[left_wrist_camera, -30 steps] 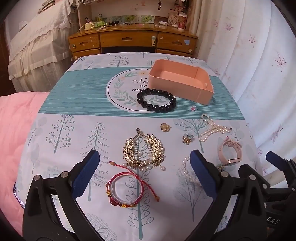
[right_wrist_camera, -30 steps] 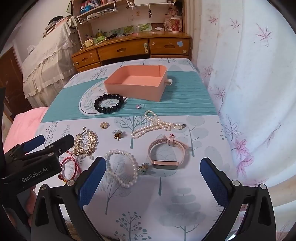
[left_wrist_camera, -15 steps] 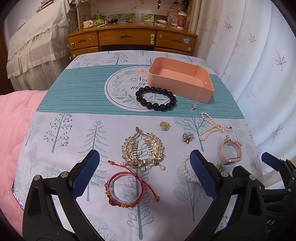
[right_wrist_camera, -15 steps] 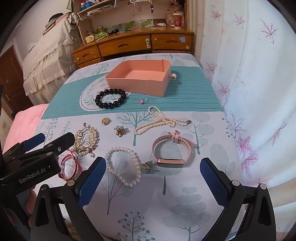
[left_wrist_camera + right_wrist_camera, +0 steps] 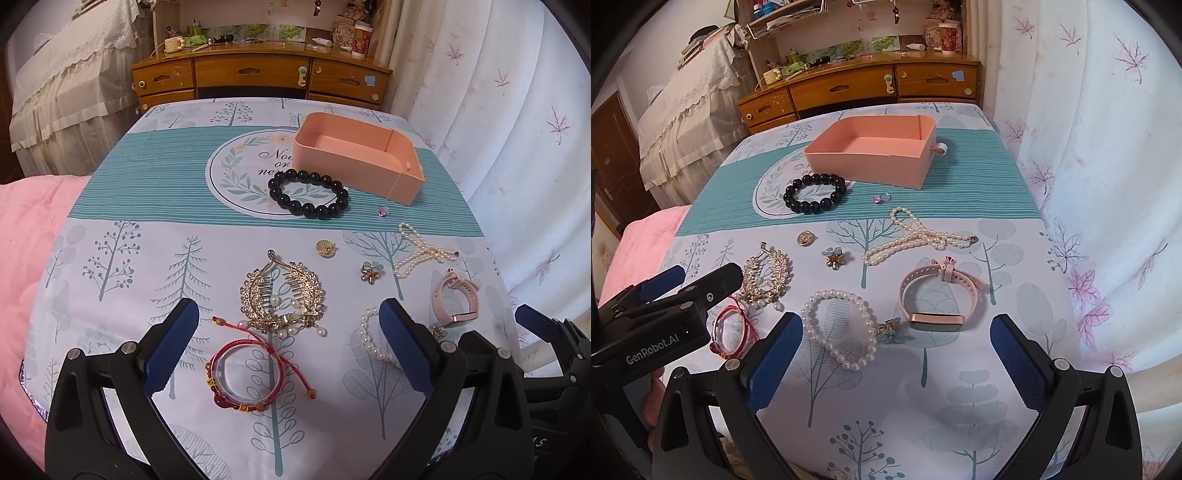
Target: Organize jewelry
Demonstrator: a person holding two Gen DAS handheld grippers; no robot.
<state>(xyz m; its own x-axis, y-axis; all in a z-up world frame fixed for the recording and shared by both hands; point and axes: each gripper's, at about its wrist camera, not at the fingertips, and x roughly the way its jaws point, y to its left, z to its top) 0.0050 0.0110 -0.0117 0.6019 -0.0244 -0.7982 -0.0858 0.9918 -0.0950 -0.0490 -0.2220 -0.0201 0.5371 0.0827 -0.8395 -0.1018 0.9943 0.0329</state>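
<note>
On the tree-print tablecloth (image 5: 122, 280) all the jewelry lies loose; the pink box (image 5: 356, 160) at the far side looks empty, so we judge nothing is sorted yet. Left gripper (image 5: 288, 350) is spread wide over the red cord bracelet (image 5: 245, 378), right gripper (image 5: 894, 363) spread by the pearl bracelet (image 5: 842, 328). Next we'd lower, pinch one piece, carry it boxward.

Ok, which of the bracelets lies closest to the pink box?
The black bead bracelet, lying on the round printed emblem right before the pink box; the red cord bracelet and white pearl bracelet lie far nearer the fingers.
</note>
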